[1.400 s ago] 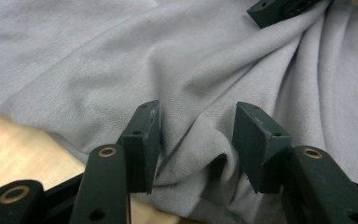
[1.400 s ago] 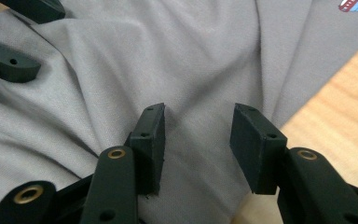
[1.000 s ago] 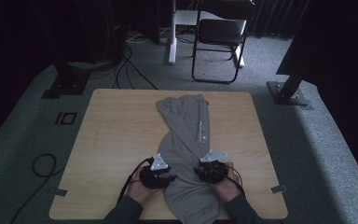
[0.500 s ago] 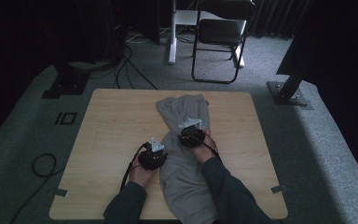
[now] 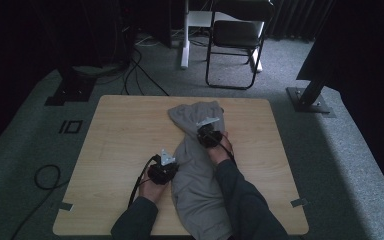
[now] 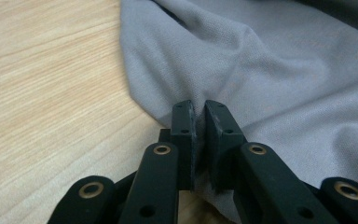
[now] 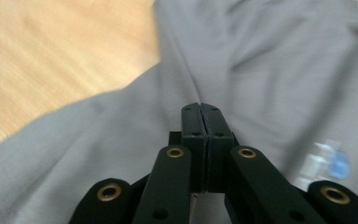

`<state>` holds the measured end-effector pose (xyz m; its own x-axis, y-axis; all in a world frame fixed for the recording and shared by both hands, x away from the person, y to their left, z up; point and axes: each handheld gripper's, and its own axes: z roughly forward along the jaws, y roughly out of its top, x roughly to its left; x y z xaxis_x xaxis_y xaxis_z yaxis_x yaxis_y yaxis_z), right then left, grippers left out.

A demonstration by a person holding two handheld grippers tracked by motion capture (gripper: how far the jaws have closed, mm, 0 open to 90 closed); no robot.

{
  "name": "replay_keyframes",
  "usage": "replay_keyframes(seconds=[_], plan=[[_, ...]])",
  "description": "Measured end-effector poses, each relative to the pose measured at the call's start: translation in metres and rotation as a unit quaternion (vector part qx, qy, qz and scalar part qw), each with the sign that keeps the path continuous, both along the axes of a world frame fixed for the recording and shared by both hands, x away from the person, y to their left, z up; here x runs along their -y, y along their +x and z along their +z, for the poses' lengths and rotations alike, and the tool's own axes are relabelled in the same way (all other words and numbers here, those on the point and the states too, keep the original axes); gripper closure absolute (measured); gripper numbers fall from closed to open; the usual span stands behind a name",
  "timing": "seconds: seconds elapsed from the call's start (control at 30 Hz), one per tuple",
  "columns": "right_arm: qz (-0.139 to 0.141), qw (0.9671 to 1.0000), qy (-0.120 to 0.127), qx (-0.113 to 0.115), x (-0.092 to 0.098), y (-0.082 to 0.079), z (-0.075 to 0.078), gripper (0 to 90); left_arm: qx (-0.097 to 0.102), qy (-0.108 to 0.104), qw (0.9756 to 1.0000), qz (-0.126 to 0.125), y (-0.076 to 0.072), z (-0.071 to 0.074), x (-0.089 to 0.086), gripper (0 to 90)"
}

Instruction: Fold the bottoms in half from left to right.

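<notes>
A grey garment (image 5: 195, 185) lies lengthwise on the wooden table (image 5: 120, 130), from the far middle to the near edge. My left gripper (image 5: 175, 168) is at its left edge, about halfway along. In the left gripper view its jaws (image 6: 199, 106) have just been closing and pinch a fold of the grey fabric (image 6: 284, 70). My right gripper (image 5: 206, 132) sits over the far part of the garment. Its jaws (image 7: 200, 106) have just closed and stand pressed together, with nothing showing between them, over the grey cloth (image 7: 261, 56).
A white and blue label (image 7: 328, 163) is on the garment to the right of the right jaws. Beyond the table stand a folding chair (image 5: 237, 40) and a metal stand base (image 5: 310, 100). Cables (image 5: 45, 175) lie on the carpet at the left.
The right gripper moved from the near edge up along the garment toward its far end. The left gripper shifted a little forward at the garment's left edge.
</notes>
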<state>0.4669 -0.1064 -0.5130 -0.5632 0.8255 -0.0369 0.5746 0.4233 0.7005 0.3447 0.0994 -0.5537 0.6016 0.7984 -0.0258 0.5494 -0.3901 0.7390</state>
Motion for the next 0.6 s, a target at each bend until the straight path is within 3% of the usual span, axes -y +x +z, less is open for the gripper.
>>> replay_keyframes(seconds=[0.07, 0.17, 0.3, 0.43, 0.6], plan=[[-0.016, 0.9994, 0.031, -0.001, 0.021, 0.002, 0.006, 89.5, -0.002, -0.003, 1.0000, 0.000, -0.002, 0.000, -0.001, 83.3], [-0.033, 0.9980, 0.053, -0.003, 0.052, 0.005, 0.009, 89.4, -0.003, -0.001, 1.0000, -0.002, -0.005, 0.000, -0.001, 83.5], [-0.061, 0.9968, 0.048, -0.021, 0.080, 0.009, -0.004, 89.3, -0.002, 0.000, 1.0000, -0.004, -0.007, 0.000, 0.001, 83.5], [-0.078, 0.9947, 0.050, -0.043, 0.091, 0.012, -0.016, 76.6, -0.010, 0.002, 0.9999, -0.012, -0.007, 0.002, 0.001, 77.8], [-0.063, 0.9954, 0.069, -0.021, 0.090, 0.006, -0.010, 62.4, 0.025, -0.023, 0.9993, -0.014, 0.001, 0.018, 0.004, 67.8]])
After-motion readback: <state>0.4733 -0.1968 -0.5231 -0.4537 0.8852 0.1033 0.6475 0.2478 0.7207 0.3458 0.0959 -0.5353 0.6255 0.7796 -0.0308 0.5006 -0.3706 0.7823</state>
